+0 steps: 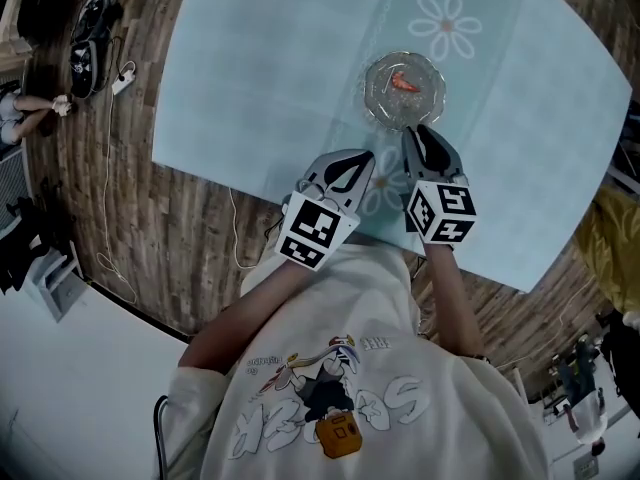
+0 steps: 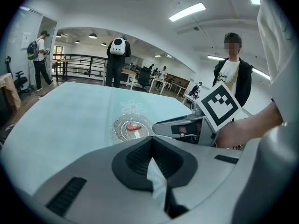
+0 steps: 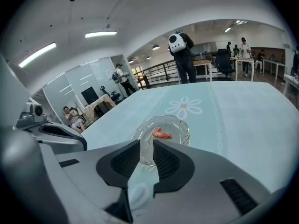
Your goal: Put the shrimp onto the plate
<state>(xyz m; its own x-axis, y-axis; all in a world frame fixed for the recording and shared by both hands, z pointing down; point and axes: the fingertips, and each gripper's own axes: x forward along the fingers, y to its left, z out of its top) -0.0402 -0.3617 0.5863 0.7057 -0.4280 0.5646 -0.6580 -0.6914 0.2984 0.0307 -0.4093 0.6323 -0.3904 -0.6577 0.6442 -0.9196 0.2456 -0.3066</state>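
Note:
A small orange shrimp [image 1: 403, 81] lies inside the clear glass plate [image 1: 375, 95] on the pale blue tablecloth. My right gripper [image 1: 418, 134] sits just short of the plate's near rim. Its jaws stand a narrow gap apart with nothing between them. In the right gripper view the shrimp [image 3: 161, 134] and plate [image 3: 183, 125] lie straight beyond the right gripper [image 3: 146, 144]. My left gripper [image 1: 362, 158] rests further back and to the left, shut and empty. From the left gripper [image 2: 152, 139] the plate [image 2: 119, 125] with the shrimp [image 2: 134, 127] is ahead, beside the right gripper [image 2: 161, 128].
The tablecloth carries a white flower print [image 1: 446, 23] beyond the plate. Its near edge [image 1: 250, 183] drops to wooden floor. Bags and cables [image 1: 95, 28] lie on the floor at far left. Several people [image 2: 117, 59] stand in the room behind the table.

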